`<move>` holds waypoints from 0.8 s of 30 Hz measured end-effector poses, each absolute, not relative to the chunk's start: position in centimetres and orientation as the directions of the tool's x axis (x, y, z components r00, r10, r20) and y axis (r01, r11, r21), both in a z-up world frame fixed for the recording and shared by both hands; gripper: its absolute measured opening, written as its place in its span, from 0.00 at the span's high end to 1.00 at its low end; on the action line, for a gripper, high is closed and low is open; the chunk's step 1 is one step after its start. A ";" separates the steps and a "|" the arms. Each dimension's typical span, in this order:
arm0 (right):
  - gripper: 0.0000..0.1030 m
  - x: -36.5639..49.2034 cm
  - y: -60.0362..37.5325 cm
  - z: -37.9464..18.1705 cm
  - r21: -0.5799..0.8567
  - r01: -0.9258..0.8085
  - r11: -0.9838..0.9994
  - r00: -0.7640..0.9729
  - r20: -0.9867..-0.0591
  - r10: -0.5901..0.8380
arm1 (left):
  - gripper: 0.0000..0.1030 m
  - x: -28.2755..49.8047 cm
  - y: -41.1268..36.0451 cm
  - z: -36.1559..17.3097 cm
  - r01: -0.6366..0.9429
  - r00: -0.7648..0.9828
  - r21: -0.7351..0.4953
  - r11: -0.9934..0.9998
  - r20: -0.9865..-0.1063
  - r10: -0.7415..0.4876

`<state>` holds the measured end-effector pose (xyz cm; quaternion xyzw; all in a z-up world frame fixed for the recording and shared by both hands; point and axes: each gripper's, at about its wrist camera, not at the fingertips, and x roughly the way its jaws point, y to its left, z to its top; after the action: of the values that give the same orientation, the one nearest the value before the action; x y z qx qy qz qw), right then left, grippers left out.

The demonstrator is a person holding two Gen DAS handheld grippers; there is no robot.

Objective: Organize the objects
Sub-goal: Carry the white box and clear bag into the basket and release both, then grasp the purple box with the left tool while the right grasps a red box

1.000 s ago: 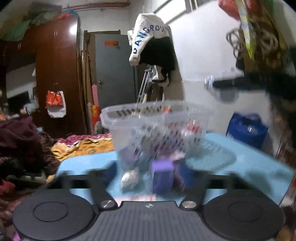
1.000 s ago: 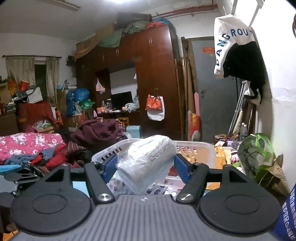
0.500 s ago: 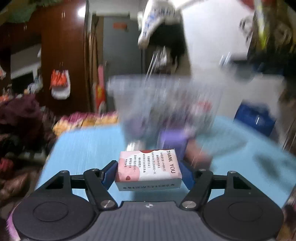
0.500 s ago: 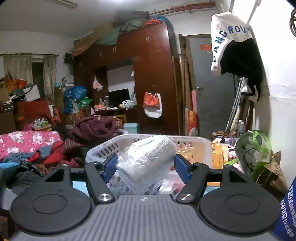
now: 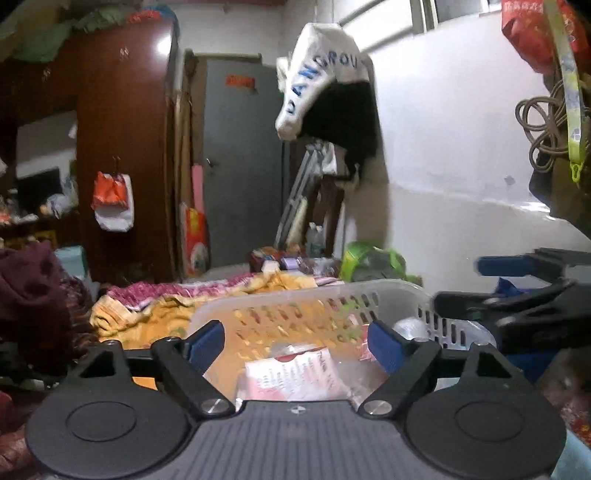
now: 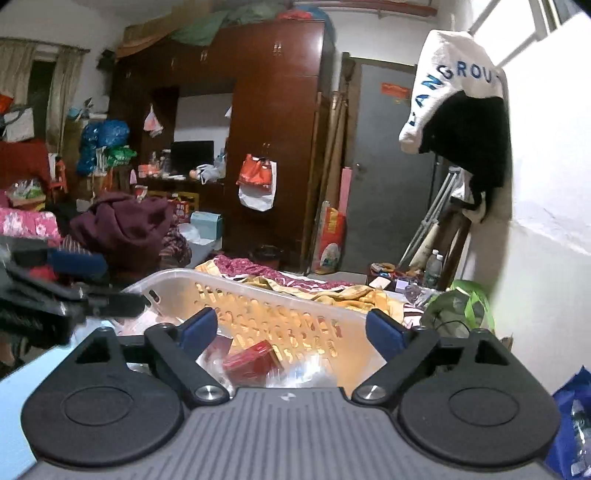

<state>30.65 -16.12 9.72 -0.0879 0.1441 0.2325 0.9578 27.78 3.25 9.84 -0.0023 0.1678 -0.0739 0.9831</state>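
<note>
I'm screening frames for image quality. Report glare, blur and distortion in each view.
Left wrist view: glare spot on the wardrobe; the right claw at the edge and the pink box in the basket are smeared; fisheye bends the wall. Right wrist view: mostly sharp; the left claw is blurred; the window is overexposed; dark corners.

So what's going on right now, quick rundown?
Left gripper open, empty, over basket. Right gripper open, empty, same basket. Pink-and-white box and red box inside. Nothing blocking.

The pink-and-white box [image 5: 295, 373] lies tilted inside the clear basket [image 5: 332, 295].
</note>
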 end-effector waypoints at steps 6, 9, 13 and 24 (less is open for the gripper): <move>0.00 24.8 -19.6 8.0 0.028 -0.554 0.832 0.804 -0.243 0.543 | 0.06 19.4 4.2 6.2 0.189 0.946 -0.035 0.981 -0.261 -0.191; 0.00 24.1 -20.0 4.5 0.103 -0.609 0.786 0.717 -0.351 0.602 | 0.08 18.6 3.4 2.5 0.186 0.926 -0.023 0.982 -0.331 -0.183; 0.07 22.8 -19.5 0.3 0.078 -0.600 0.796 0.704 -0.420 0.572 | 0.19 19.9 2.5 -0.4 0.209 0.886 -0.038 0.977 -0.415 -0.206; 0.15 22.5 -14.8 -1.7 0.040 -0.687 0.726 0.612 -0.508 0.607 | 0.55 20.3 3.5 -2.0 0.170 0.881 -0.106 0.980 -0.428 -0.199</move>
<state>22.51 -14.79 -1.75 -0.0795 0.2519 0.3616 0.8941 20.30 3.50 -2.02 -0.0329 0.2241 -0.0952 0.9693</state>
